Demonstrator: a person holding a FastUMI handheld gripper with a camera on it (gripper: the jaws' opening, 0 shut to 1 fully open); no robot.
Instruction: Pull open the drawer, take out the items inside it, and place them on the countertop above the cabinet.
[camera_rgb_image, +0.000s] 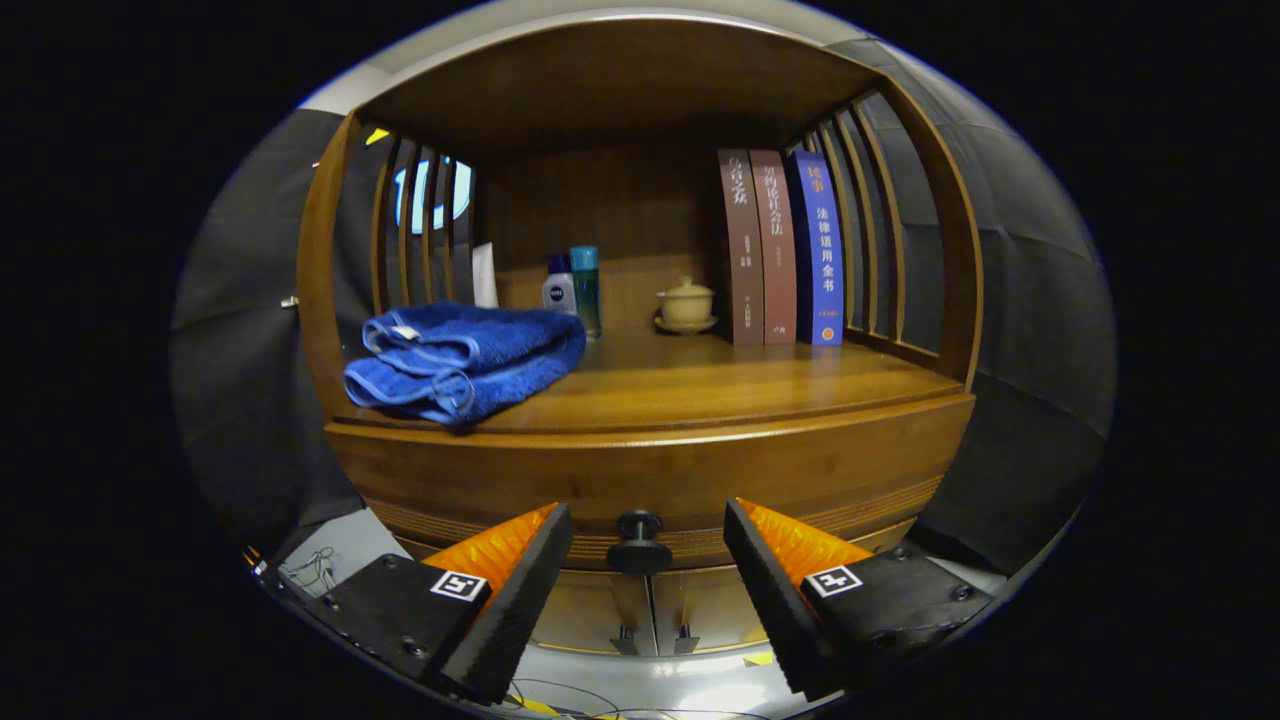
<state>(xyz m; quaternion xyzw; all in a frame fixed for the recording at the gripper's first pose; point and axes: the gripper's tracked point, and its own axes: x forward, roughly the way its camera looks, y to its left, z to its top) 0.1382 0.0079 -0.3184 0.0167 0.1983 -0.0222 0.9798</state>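
The hand-held gripper was seen with its two fingers spread wide apart and nothing held between them. Between the fingertips, and slightly beyond them, the round dark knob of the drawer was seen; neither finger was touching it. The drawer was shut, its curved wooden front lying flush under the front edge of the worktop. What lay inside the drawer could not be told, as it was closed.

Below the drawer, two cabinet doors were seen, each with a small handle near the middle seam.

On the worktop, near its front edge and to the left, a folded blue towel was lying, one corner slightly overhanging the edge. Further back, against the rear wooden panel, a small white bottle with a dark cap was standing upright, with a taller teal bottle just beside it on the right. A white upright object was seen to the left of them, though what it was could not be told. Near the middle of the back, a pale lidded cup on a saucer was set. To its right, three books were standing upright side by side, two brown and one blue, close to the slatted side rail of the wooden shelf unit.
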